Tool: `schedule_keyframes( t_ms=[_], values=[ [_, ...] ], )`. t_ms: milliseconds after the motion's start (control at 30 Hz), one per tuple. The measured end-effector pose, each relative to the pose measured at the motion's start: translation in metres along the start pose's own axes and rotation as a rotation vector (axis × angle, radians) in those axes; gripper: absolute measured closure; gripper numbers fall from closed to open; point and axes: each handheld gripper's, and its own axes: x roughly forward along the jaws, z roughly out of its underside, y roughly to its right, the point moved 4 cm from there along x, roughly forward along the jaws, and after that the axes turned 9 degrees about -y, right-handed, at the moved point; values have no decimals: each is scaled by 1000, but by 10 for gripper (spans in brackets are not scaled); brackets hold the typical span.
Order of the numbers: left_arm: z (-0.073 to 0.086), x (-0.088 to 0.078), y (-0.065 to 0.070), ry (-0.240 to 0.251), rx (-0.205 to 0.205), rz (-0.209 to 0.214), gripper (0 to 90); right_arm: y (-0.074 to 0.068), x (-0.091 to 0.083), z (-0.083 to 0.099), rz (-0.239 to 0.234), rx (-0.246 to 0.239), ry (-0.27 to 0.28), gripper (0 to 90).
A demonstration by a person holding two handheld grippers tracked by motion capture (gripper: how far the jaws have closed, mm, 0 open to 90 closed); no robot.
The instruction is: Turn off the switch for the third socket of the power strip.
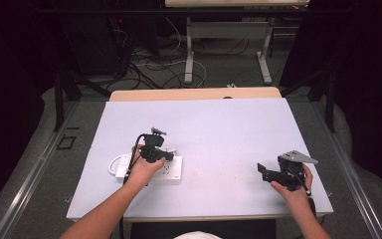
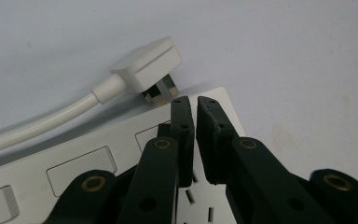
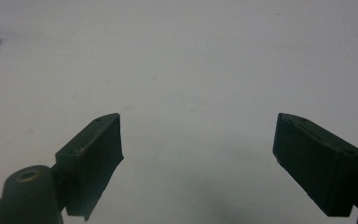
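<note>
Left gripper (image 2: 195, 105) over the white power strip (image 2: 121, 158), jaws nearly together on nothing, white plug (image 2: 147, 67) just beyond, right gripper (image 3: 198, 140) spread wide, empty, above the table (image 1: 219, 129).

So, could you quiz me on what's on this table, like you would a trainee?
1. True or false: the right hand-held gripper has something between its jaws.
2. What is the left hand-held gripper poised over? A) a white power strip B) a mug C) a book
3. Is the white plug pushed into a socket?

Key: 1 false, its jaws stand apart with nothing between them. 2 A. 3 No, it lies at the strip's edge with its prongs showing.
</note>
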Motion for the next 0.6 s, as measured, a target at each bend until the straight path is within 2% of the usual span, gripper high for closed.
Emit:
schedule_keyframes(
  t_ms=[600],
  values=[
    [0, 1, -1, 1, -17, 8, 885, -1, 0, 0, -13, 1, -7, 150]
  ],
)
